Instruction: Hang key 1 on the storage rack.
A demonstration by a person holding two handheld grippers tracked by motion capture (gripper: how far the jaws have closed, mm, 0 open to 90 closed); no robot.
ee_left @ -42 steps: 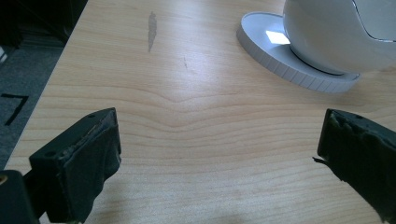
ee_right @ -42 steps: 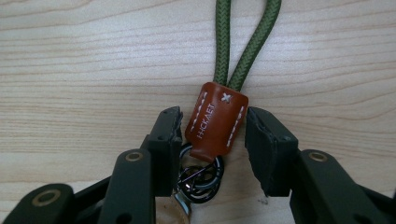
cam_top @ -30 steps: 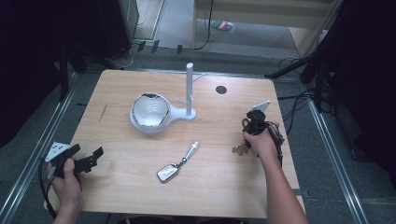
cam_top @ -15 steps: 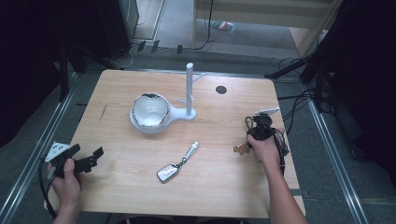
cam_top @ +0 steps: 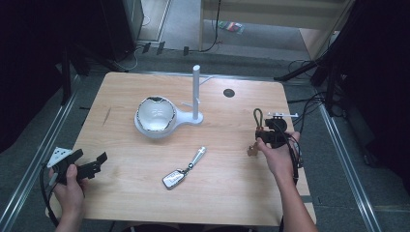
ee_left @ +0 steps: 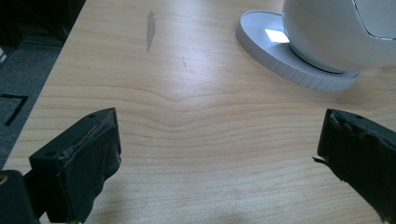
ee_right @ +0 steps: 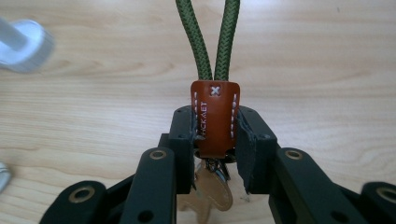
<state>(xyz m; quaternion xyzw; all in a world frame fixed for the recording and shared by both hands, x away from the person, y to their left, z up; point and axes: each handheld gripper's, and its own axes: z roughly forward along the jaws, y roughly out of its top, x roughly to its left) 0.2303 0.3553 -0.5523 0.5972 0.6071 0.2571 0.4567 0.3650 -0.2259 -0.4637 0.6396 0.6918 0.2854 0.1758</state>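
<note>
Since the earlier high-view frames, the right gripper has lifted off the right side of the table and drifted toward the lower right of the frame, carrying a keychain with it. Its jaws stand closed on the keychain's brown leather tab, one pad pressed against each side, as the right gripper view shows at centre frame. From the tab a green cord loop rises straight toward the top edge of that view, and a brass-coloured key hangs below between the jaw arms. In the high view the loop points up and away from the person, and the key dangles at the left of the right hand, whose forearm reaches in from the bottom edge at a slant.

At the lower left of the high view, the left hand holds the left gripper level over the table's near-left corner, aimed toward the right. Its jaws stand wide apart with nothing between them; the left gripper view shows bare wood in the gap and a white bowl-shaped stand at the upper right.

A second key fob lies at the lower centre of the table, well apart from both grippers, and a white post rises behind the bowl.
</note>
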